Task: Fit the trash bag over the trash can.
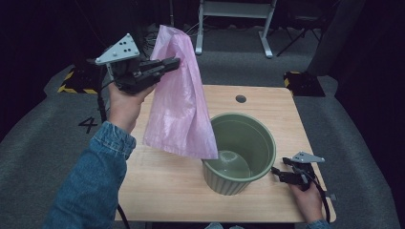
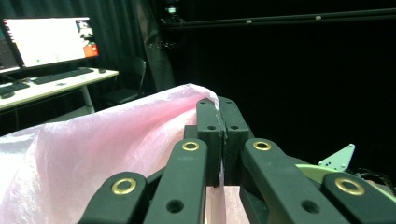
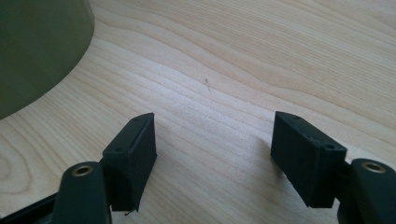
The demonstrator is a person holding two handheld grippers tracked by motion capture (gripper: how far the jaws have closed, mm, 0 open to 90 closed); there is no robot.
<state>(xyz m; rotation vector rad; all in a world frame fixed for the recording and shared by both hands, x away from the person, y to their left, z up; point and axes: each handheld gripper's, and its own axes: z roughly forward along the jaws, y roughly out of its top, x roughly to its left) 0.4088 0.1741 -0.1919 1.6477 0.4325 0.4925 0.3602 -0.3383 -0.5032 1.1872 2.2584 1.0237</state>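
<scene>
Denim-sleeved left claw (image 1: 173,62) pinches thin crinkly pink bag (image 1: 179,100) above ribbed green pot (image 1: 239,151); right claw (image 1: 275,172) spread.

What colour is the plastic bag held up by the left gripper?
Pale pink, translucent. The bag shows best in the high view, hanging over the green bucket.

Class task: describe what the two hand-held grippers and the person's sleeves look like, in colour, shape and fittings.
Both the left gripper and the right gripper are black, each topped by a grey three-cornered plate with holes. Brass-coloured rivets mark their fingers. Black cables trail from each. The sleeves are blue denim.

"4" on the grey floor (image 1: 33,143)
</scene>
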